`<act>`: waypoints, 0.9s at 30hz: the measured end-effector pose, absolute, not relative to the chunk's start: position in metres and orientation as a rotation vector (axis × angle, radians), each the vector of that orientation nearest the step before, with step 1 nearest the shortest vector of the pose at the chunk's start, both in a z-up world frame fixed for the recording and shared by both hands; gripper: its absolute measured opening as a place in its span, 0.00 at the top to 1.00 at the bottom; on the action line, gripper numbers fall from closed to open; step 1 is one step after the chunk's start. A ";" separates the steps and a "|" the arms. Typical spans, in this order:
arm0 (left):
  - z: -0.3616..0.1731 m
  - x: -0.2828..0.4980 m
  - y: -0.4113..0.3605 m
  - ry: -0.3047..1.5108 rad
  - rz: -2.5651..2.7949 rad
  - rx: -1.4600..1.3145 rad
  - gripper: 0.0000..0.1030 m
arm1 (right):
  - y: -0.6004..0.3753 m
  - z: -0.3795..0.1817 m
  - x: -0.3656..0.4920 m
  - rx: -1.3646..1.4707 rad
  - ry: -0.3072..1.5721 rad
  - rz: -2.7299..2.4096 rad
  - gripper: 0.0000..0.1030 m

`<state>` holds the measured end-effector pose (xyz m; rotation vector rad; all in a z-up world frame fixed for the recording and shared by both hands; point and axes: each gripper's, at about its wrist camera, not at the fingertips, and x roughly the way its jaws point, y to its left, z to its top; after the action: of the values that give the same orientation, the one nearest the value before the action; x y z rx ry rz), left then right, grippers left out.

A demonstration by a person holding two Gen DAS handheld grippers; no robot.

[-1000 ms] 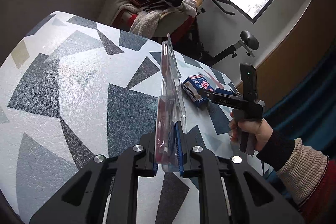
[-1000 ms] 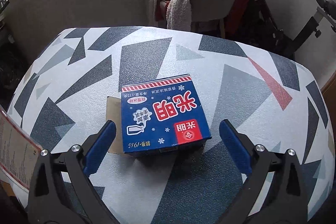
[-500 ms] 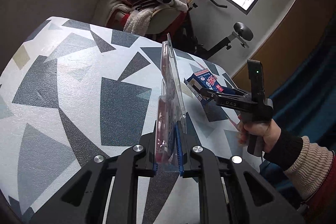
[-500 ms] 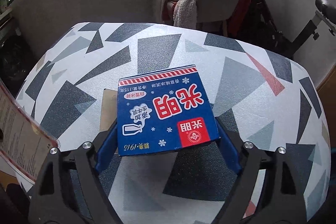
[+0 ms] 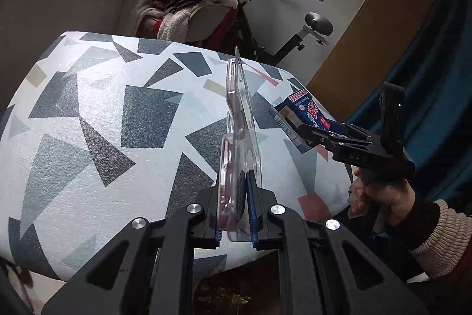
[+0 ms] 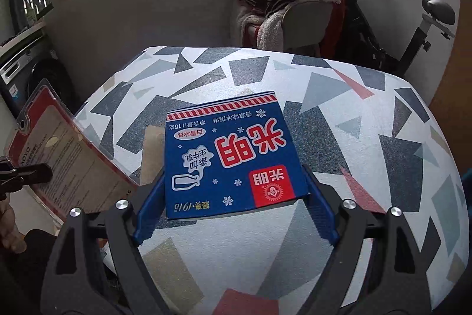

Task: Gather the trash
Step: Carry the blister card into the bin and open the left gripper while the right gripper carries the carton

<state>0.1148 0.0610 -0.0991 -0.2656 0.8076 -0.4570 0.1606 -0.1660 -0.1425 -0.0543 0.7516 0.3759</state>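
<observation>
The flat blue cardboard carton with red-and-white Chinese lettering (image 6: 233, 155) sits squarely between the right gripper (image 6: 234, 205) jaws, its two side edges pressed against the blue pads (image 6: 149, 207), so that gripper is clamped on a wide thing. The carton is lifted clear of the table, printed face up, sticking out forward past the fingertips. A brown cardboard flap hangs off its left edge, just beyond the left pad.

Other piece of trash: a clear plastic blister pack with a red card insert (image 5: 239, 143), standing on edge in the left gripper (image 5: 237, 214). Those jaws are squeezed nearly together on its bottom end, and the pack rises straight up and forward from the pads. From the right wrist camera the same blister pack (image 6: 59, 149) shows off to the left of the jaws, tilted, red card and printed text facing the lens.

Out past both sets of jaws is the rounded table with the white cover printed in grey, dark blue and red triangles (image 6: 368, 120). The left wrist view also catches the right gripper off to the right with the carton (image 5: 306, 117) in it, and a hand in a ribbed beige cuff (image 5: 380, 194) around its handle. Further back: a chair heaped with clothes (image 6: 295, 5) and an exercise bike (image 6: 413, 19) against the wall.
</observation>
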 end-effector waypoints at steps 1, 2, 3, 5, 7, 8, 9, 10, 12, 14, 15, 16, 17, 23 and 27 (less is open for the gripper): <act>-0.102 0.108 0.059 0.813 -0.460 -0.271 0.87 | -0.167 -0.143 0.150 -0.047 0.747 0.377 0.19; -0.104 0.102 0.057 0.818 -0.462 -0.277 0.87 | -0.167 -0.143 0.141 -0.045 0.742 0.376 0.19; -0.106 0.095 0.055 0.822 -0.466 -0.278 0.87 | -0.168 -0.144 0.131 -0.042 0.739 0.376 0.19; -0.108 0.082 0.050 0.829 -0.474 -0.270 0.87 | -0.170 -0.146 0.113 -0.033 0.737 0.377 0.19; -0.111 0.069 0.045 0.833 -0.485 -0.256 0.87 | -0.173 -0.147 0.098 -0.021 0.734 0.377 0.19; -0.112 0.062 0.043 0.835 -0.491 -0.250 0.87 | -0.175 -0.148 0.092 -0.015 0.733 0.378 0.19; -0.114 0.055 0.041 0.838 -0.496 -0.246 0.87 | -0.176 -0.149 0.086 -0.010 0.732 0.377 0.19; -0.116 0.049 0.038 0.840 -0.499 -0.244 0.87 | -0.178 -0.149 0.080 -0.007 0.730 0.375 0.19; -0.121 0.040 0.035 0.852 -0.505 -0.246 0.87 | -0.180 -0.152 0.071 0.000 0.728 0.370 0.19; -0.126 0.030 0.032 0.861 -0.514 -0.241 0.87 | -0.184 -0.154 0.063 0.015 0.727 0.365 0.19; -0.128 0.026 0.030 0.863 -0.519 -0.237 0.87 | -0.185 -0.155 0.060 0.024 0.727 0.364 0.19; -0.130 0.022 0.029 0.867 -0.522 -0.232 0.87 | -0.187 -0.156 0.057 0.032 0.727 0.361 0.19; -0.132 0.018 0.027 0.870 -0.527 -0.229 0.87 | -0.188 -0.157 0.055 0.038 0.727 0.360 0.19; -0.146 0.002 0.015 0.889 -0.575 -0.192 0.87 | -0.190 -0.163 0.042 0.044 0.730 0.360 0.19; -0.153 -0.001 0.008 0.897 -0.594 -0.184 0.54 | -0.192 -0.163 0.036 0.047 0.725 0.357 0.19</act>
<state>-0.0008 0.0080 -0.1531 -0.1844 0.8973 -0.5945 0.0358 -0.1924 -0.1629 0.0472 0.7248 0.3565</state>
